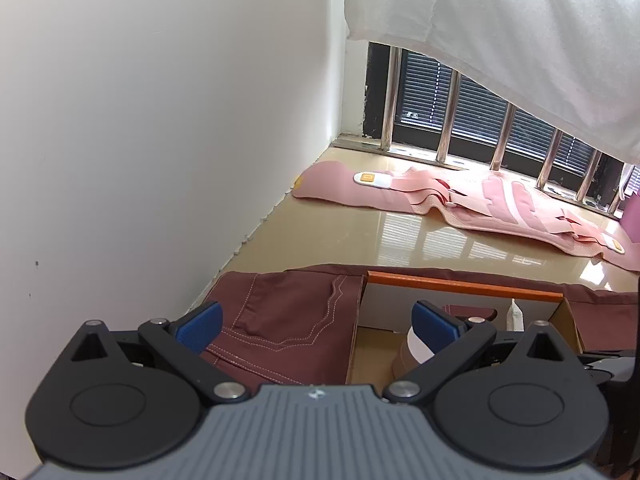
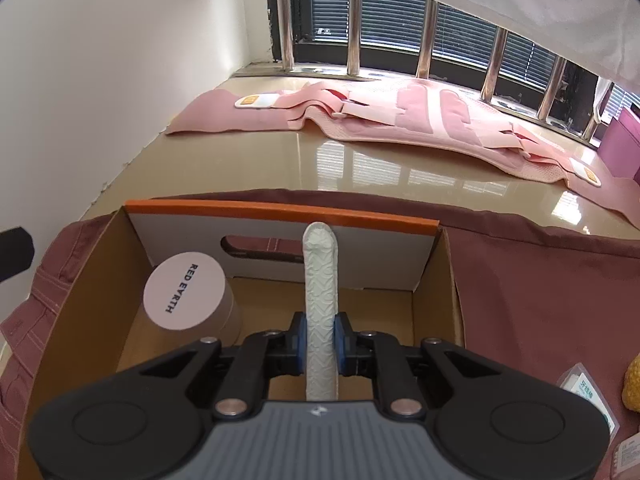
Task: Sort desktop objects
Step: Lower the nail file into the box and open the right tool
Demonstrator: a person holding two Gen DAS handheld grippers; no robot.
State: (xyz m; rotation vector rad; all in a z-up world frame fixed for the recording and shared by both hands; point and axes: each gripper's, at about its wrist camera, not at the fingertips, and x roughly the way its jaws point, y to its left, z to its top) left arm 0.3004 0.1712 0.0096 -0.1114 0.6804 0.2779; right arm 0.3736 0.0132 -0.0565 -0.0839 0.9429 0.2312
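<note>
Bright daylight from the barred window glares off the glossy sill; fisheye edges curve.

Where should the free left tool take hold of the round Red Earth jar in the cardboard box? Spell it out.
Grip the Red Earth jar by its tan side wall just under the flat white lid, coming from above through the cardboard box's open top. It stands upright near the box's left wall, so pinch front to back. The left tool is open.

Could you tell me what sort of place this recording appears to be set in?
Probably a room in a home, by a window ledge. A barred window with blinds runs above a glossy beige sill where a pink support belt lies, and a maroon garment serves as the work surface under the cardboard box.
</note>
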